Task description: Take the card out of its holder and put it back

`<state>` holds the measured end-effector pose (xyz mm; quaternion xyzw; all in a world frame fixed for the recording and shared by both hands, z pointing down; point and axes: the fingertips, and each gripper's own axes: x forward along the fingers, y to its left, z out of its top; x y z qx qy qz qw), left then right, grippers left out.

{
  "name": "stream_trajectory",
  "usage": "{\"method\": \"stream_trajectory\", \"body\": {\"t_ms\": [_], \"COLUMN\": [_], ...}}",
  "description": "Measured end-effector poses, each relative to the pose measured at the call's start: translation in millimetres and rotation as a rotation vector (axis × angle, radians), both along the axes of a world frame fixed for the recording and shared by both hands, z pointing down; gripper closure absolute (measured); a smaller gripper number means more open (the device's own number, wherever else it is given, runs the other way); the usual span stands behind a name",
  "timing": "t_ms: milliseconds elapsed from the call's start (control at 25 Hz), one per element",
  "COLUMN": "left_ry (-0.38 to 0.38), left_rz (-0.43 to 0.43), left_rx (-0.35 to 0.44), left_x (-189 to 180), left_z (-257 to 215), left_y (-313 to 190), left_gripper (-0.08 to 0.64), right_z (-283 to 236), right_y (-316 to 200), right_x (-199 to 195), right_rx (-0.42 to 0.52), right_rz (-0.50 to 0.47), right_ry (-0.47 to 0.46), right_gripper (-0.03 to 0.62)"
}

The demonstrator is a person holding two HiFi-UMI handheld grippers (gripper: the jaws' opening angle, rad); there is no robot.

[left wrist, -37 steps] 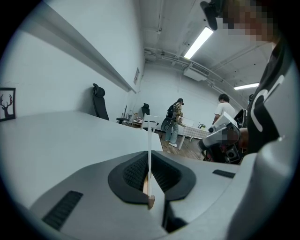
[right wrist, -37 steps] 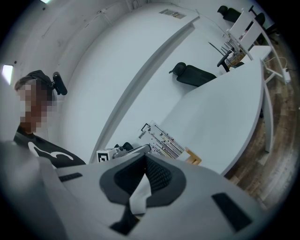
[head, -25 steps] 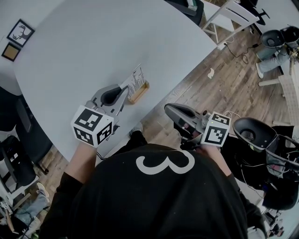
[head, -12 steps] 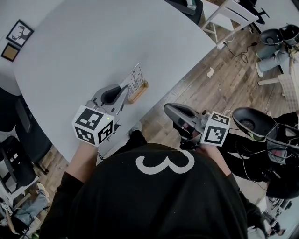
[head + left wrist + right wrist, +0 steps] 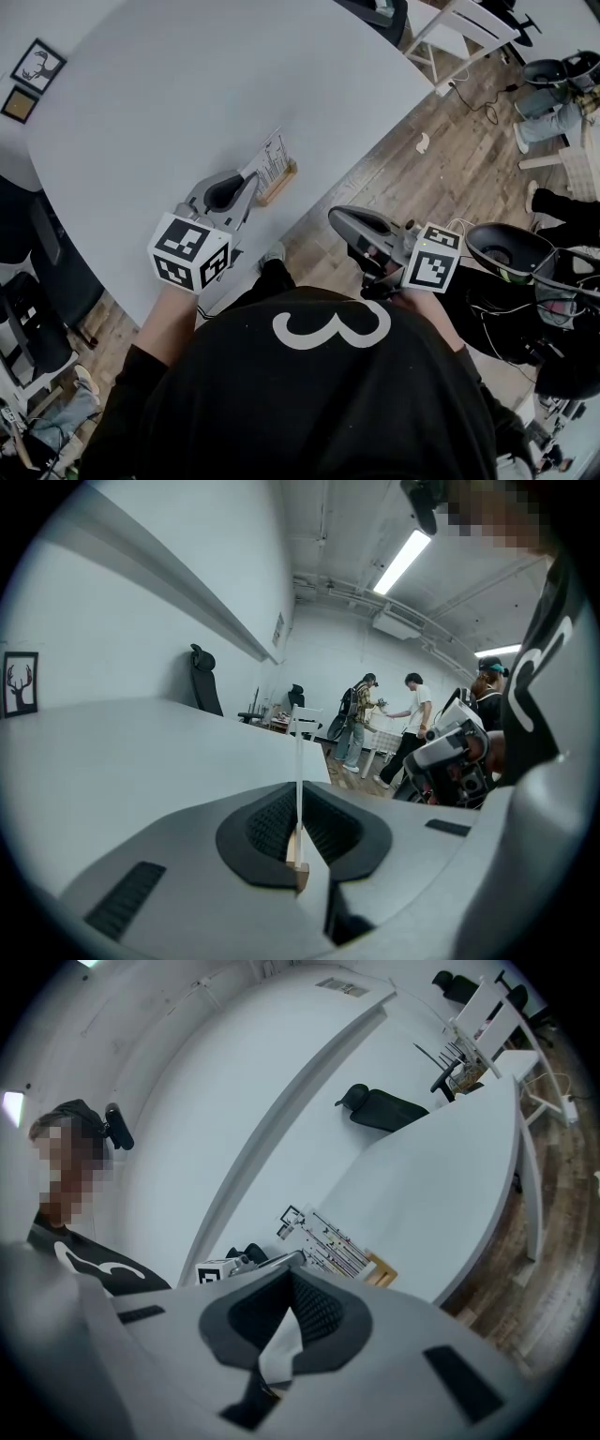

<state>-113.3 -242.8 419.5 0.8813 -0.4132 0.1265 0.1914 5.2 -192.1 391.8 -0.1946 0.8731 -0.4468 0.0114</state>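
Card (image 5: 274,156) upright in its holder (image 5: 279,185) on the worktop (image 5: 187,84).
My left tool (image 5: 249,180), jaws apart, sits just left of the holder, the card edge-on in its gap. My right tool (image 5: 337,217), jaws apart and empty, hangs right of the holder.

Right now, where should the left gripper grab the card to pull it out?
Probably the upper part of the card, above the wooden holder. Come edge-on from the left gripper, one jaw per face: it stands upright, thin edge toward that gripper.
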Motion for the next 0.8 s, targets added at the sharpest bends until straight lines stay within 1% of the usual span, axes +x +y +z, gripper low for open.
{"method": "stream_trajectory", "body": {"t_ms": [320,400,600,680,800], "left_ry": [0.005,-0.010,-0.084,-0.092,-0.081], "left_rz": [-0.001,0.005,0.026,0.027,0.013], "left_rx": [-0.009,-0.025,-0.076,-0.097,-0.101], "left_x": [0,0,4,4,1], "left_z": [2,6,30,40,45], "left_y": [-3,-3,3,5,4], "left_gripper": [0.535,0.535,0.535,0.535,0.535], "right_z": [1,1,1,2,2], "right_y": [0,0,1,1,0], "right_x": [0,0,0,1,0], "right_rx": [-0.008,-0.011,-0.014,-0.016,-0.018], "right_rz": [-0.001,-0.001,0.000,0.002,0.005], "right_ry": [-0.001,-0.001,-0.001,0.000,0.003], "right_gripper": [0.583,0.583,0.583,0.583,0.582]}}
